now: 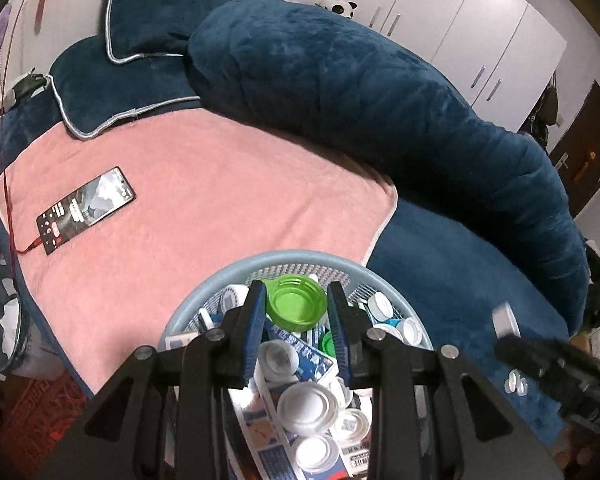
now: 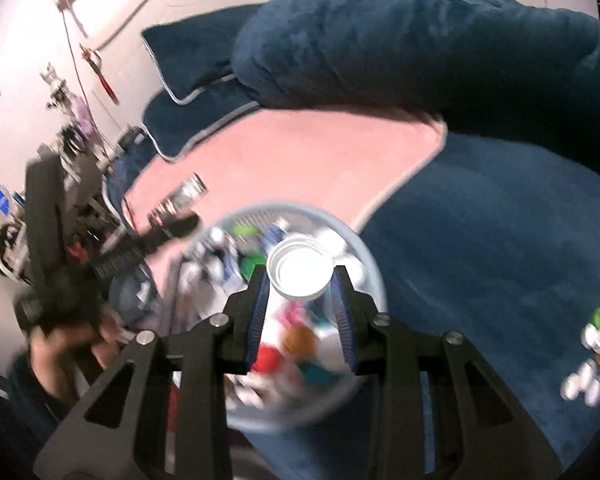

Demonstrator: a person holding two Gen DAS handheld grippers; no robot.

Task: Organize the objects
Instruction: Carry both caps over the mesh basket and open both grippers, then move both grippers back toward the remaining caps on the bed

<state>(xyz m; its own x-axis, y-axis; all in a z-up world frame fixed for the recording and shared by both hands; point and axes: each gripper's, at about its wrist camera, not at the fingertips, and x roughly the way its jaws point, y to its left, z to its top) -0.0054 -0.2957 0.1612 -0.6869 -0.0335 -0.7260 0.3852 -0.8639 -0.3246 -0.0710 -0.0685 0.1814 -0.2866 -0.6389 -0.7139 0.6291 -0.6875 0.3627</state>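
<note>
My left gripper (image 1: 296,292) is shut on a green bottle cap (image 1: 296,303) and holds it over a pale blue mesh basket (image 1: 284,258) full of white caps and small boxes. My right gripper (image 2: 300,274) is shut on a white bottle cap (image 2: 300,270) and holds it above the same basket (image 2: 364,248), which is blurred in the right wrist view. The right gripper also shows at the left wrist view's right edge (image 1: 548,360). Loose caps (image 2: 588,360) lie on the blue cover to the right.
A phone (image 1: 86,210) on a red cable lies on the pink towel (image 1: 220,184). A long dark blue bolster (image 1: 380,100) and blue pillows (image 1: 140,12) lie behind. Two clear caps (image 1: 516,382) sit on the blue cover. White wardrobes stand at the back right.
</note>
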